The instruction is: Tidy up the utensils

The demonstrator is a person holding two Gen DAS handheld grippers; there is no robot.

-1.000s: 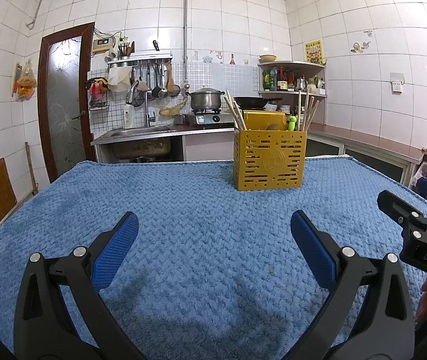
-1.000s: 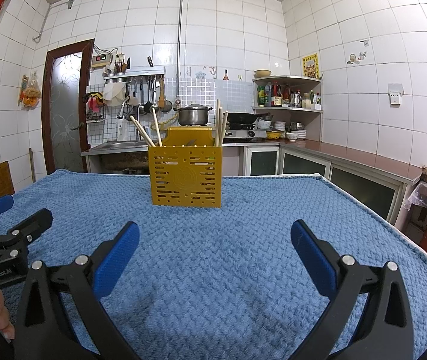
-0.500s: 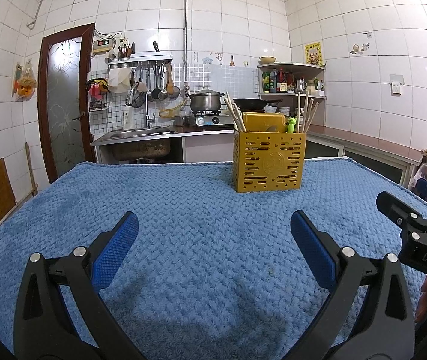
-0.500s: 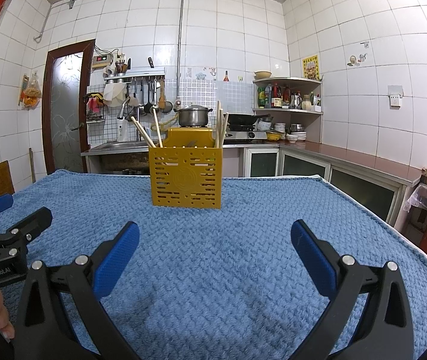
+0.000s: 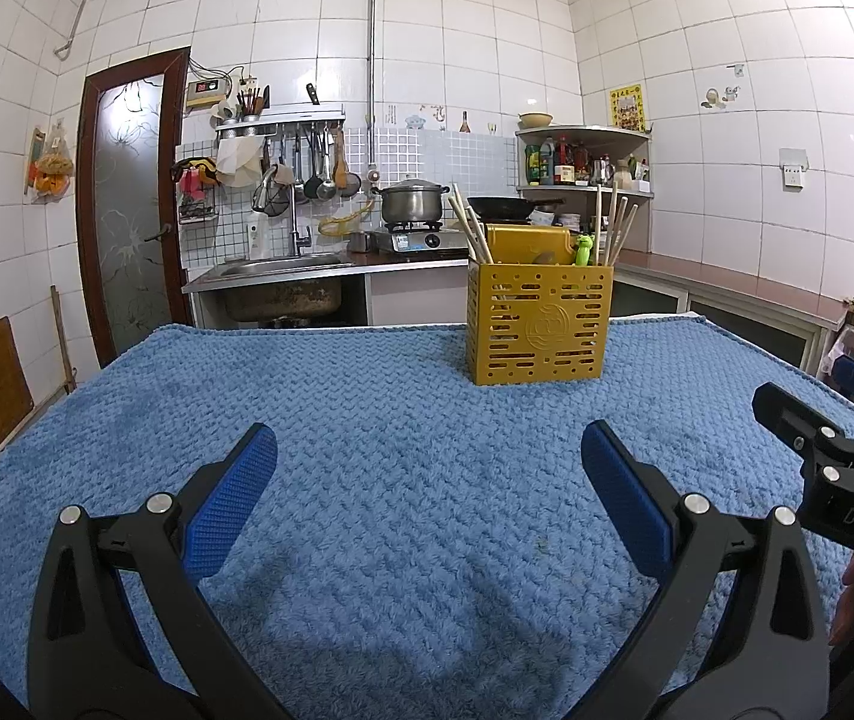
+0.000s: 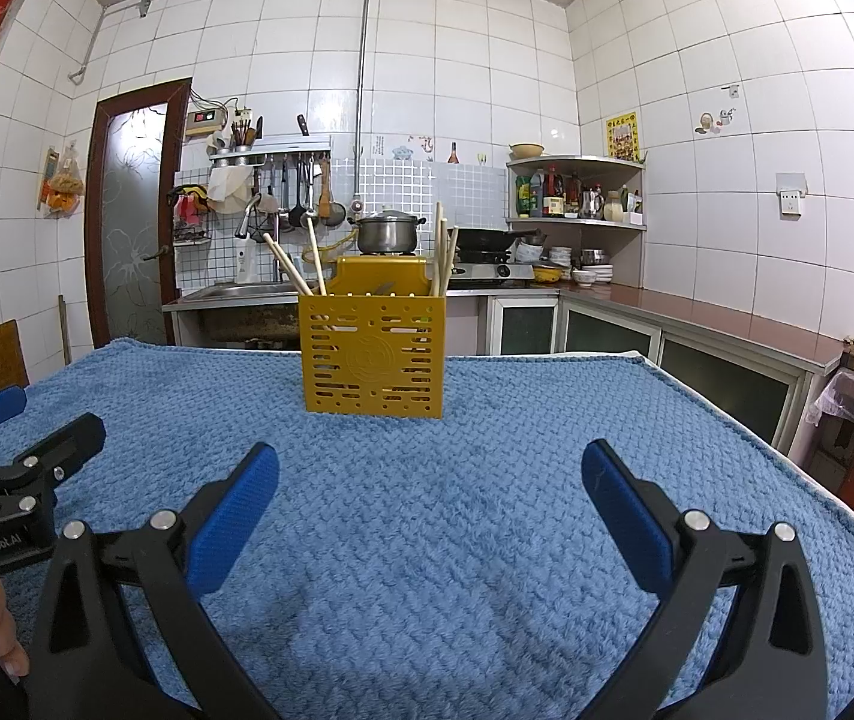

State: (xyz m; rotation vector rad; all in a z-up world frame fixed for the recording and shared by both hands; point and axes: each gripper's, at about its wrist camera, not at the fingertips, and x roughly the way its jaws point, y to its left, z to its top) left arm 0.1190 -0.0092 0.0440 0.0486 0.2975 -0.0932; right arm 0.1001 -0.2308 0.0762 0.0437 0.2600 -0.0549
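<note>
A yellow slotted utensil holder (image 5: 540,324) stands upright on the blue towel (image 5: 367,420) at the far side; it also shows in the right wrist view (image 6: 374,351). Several wooden chopsticks (image 5: 470,228) and a small green-topped utensil (image 5: 584,249) stick out of it. My left gripper (image 5: 427,498) is open and empty, well short of the holder. My right gripper (image 6: 427,498) is open and empty too, facing the holder. Each gripper shows at the edge of the other's view.
The towel covers the whole table; its right edge (image 6: 787,456) drops off near low cabinets. Behind the table are a sink counter (image 5: 283,267), a stove with a pot (image 5: 412,204) and a door (image 5: 127,204) at the left.
Both grippers stay open and nearly still; the views have shifted very slightly, with the holder a touch higher in the frames.
</note>
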